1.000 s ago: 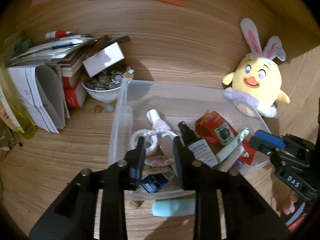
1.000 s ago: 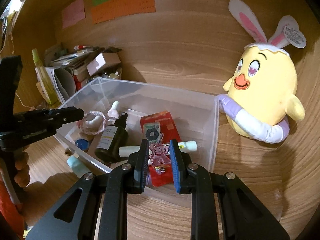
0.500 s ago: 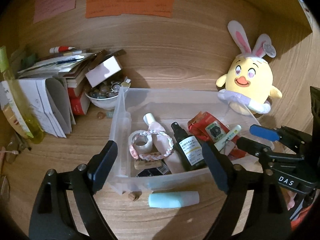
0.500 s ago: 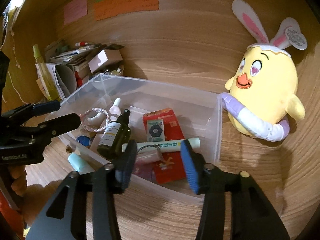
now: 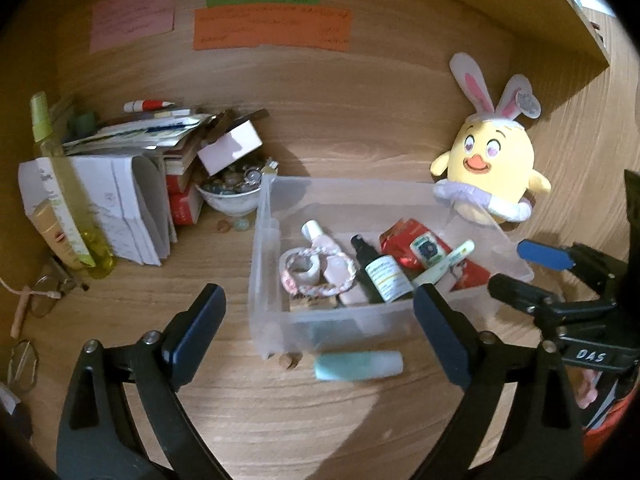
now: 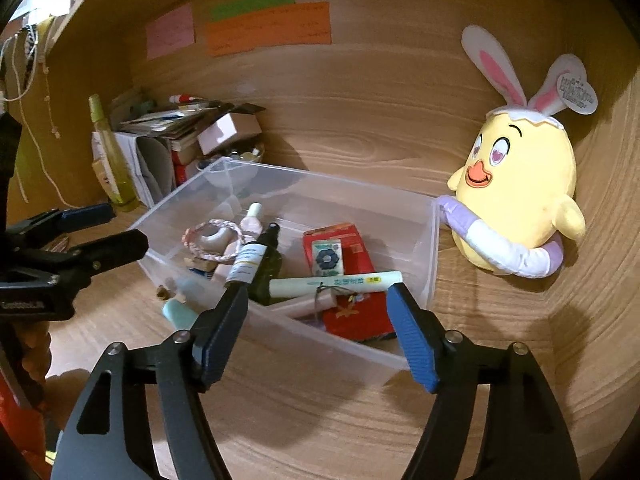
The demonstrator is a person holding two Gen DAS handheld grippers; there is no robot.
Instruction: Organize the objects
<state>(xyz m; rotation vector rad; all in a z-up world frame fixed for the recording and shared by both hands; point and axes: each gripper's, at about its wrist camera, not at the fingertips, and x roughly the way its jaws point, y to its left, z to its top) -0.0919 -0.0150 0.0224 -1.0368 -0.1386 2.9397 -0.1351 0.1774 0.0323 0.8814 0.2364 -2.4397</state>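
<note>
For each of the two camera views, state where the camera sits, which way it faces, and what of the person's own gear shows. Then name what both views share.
Left wrist: sits on the left gripper, faces the clear bin head-on; both its fingers show, spread wide, the right gripper at the right edge.
Right wrist: sits on the right gripper, faces the bin's right end and the plush chick; the left gripper shows at left.
Shared: bin, dark spray bottle, chick, wall notes.

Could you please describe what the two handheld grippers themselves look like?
Both are black plastic scissor-style frames with silver rivets and flat blue finger pads: the left gripper and the right gripper. White lettering "DAS" marks the right gripper's body, seen from the left wrist view. No cables show.
</note>
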